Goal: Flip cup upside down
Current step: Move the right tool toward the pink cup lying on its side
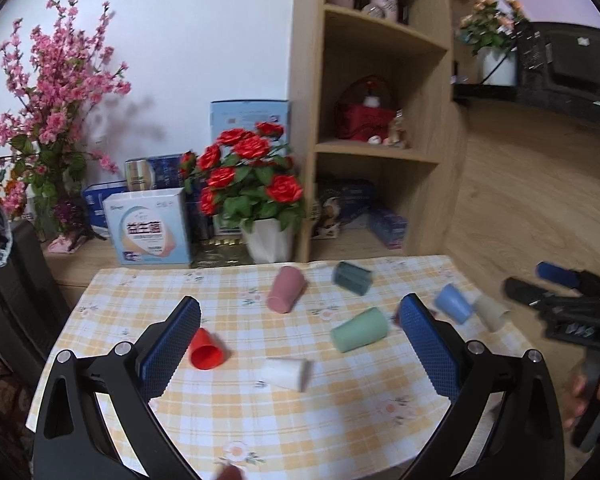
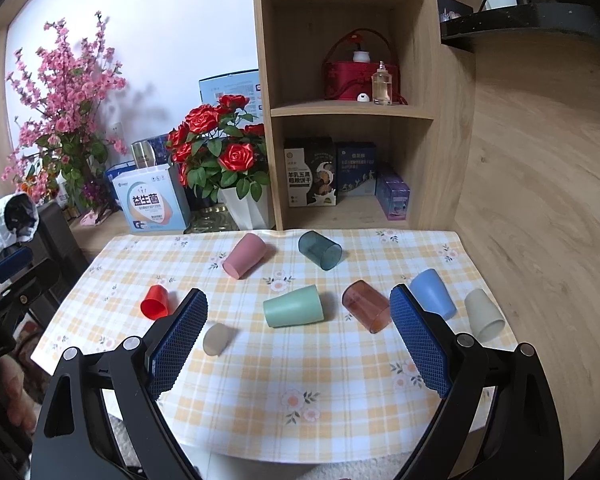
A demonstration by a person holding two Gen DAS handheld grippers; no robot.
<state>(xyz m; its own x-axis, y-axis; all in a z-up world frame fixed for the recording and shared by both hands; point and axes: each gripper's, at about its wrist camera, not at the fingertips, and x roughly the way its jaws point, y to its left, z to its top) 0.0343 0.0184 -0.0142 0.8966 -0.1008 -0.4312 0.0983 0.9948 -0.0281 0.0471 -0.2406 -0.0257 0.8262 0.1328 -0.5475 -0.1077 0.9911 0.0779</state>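
Checked yellow cloth covers the worktop (image 2: 340, 380), where eight cups lie on their sides, well apart: red cup (image 2: 155, 301), pink cup (image 2: 244, 255), green cup (image 2: 294, 306), blue cup (image 2: 433, 293) among them. Both the left gripper (image 1: 300, 312) and right gripper (image 2: 298, 306) hang spread wide, holding nothing. Potted roses (image 2: 220, 148) stand behind.

brown cup (image 1: 397, 316) behind gripper finger, cups blurred

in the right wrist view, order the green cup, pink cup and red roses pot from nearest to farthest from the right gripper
1. Green cup, lying on its side mid-table, just ahead of the right gripper.
2. Pink cup, lying further back, left of centre.
3. Red roses pot, behind the table's far edge.
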